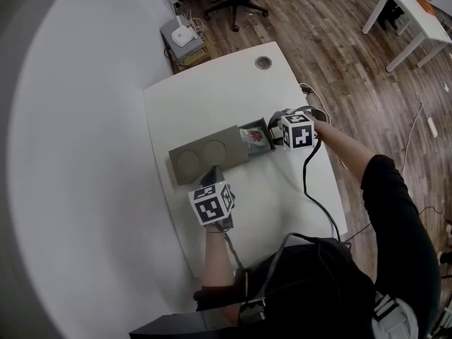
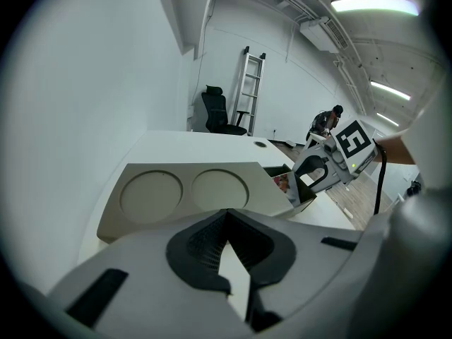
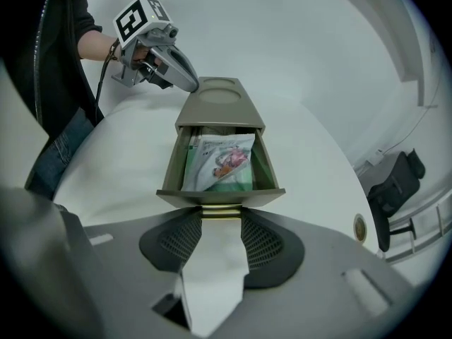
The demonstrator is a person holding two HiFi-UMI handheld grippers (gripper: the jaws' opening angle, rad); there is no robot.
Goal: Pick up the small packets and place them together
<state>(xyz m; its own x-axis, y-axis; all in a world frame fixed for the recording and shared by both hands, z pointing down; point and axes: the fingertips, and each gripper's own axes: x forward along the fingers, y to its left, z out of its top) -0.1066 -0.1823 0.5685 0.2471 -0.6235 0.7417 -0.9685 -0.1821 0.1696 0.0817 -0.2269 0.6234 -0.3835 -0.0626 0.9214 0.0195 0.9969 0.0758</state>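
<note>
The small packets (image 3: 219, 162) are stacked in the open drawer (image 3: 173, 168) at one end of a grey-green desk organiser (image 1: 205, 154) on the white desk (image 1: 282, 203). The top one is white with a reddish print, and something green peeks out underneath.

The right gripper (image 3: 222, 219) is at the drawer front with its jaws fairly wide. The brass-coloured drawer pull (image 3: 222, 208) sits right between the tips, and it looks to me like they're pinching it. The left gripper (image 2: 224, 217) has its jaws closed on nothing, nose against the organiser's far end.

My guess is these are light, floppy, slick sachets that'll bend and slide rather than lift flat. I'd pinch the top one by a raised edge or corner, not the middle.

I can't tell how many packets are in the stack. The drawer's front wall hides their lower edges, and the print is too small to read.
</note>
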